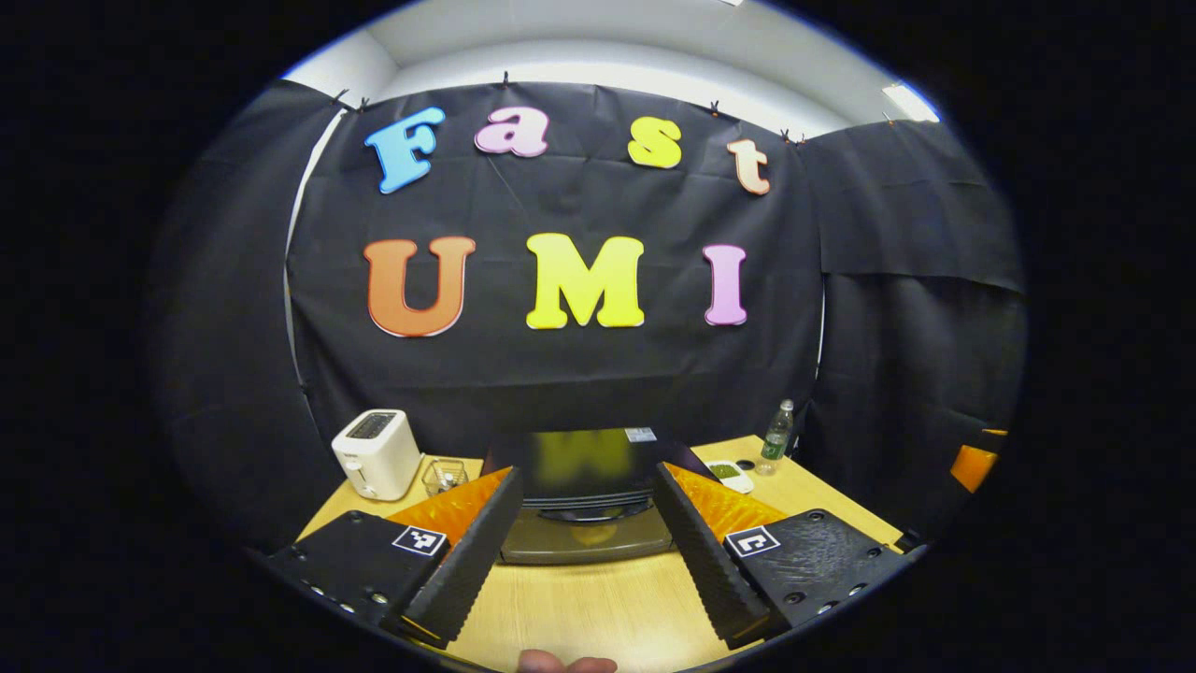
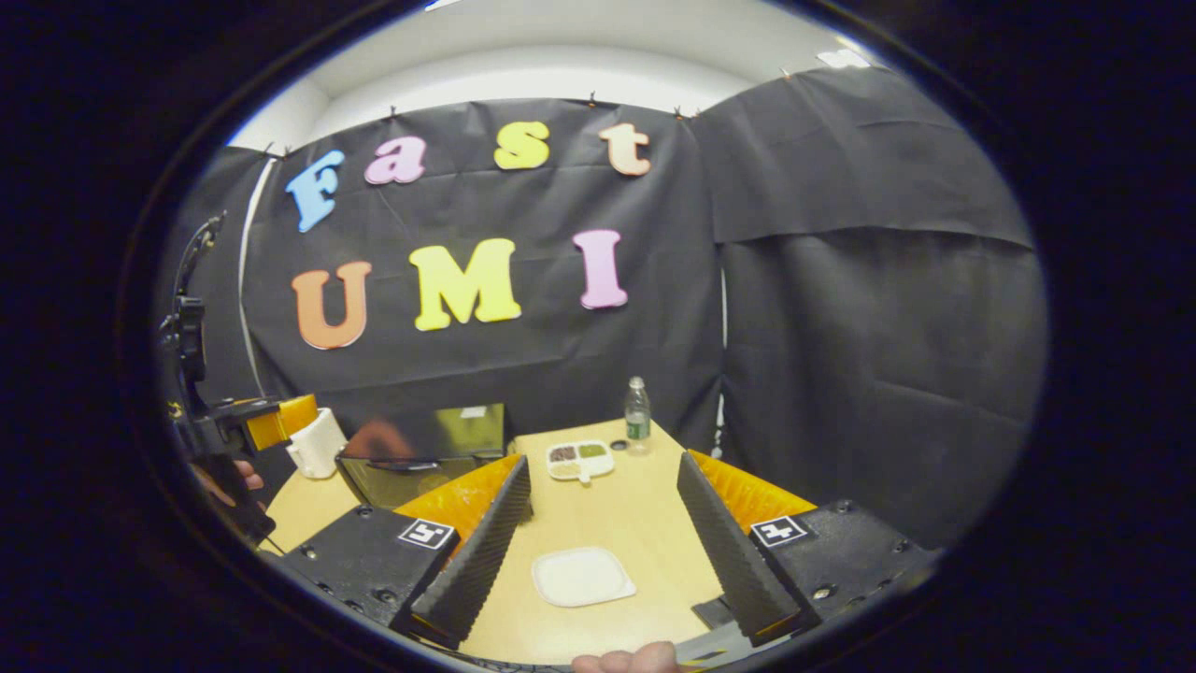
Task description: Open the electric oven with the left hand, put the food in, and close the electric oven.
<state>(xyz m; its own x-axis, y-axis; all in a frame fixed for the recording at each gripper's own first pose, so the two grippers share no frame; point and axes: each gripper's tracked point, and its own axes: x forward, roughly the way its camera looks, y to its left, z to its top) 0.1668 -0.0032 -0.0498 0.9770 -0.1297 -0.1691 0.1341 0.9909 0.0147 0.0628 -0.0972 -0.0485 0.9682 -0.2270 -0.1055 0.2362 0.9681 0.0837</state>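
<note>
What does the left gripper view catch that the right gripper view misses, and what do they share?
Left gripper view alone: a clear cup beside the toaster. Right gripper view alone: a white square plate on the table between its fingers, and the left gripper held at the far edge. Shared: the electric oven, white toaster, water bottle, divided food tray and wooden table.

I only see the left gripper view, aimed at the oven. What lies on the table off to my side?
Observer: In the right gripper view, a white plate lies on the table, between the right gripper's open fingers.
Operator: Anything on it?
Observer: It looks empty.
Operator: Who holds my gripper?
Observer: A hand at that view's left edge holds the left gripper, near the toaster.
</note>
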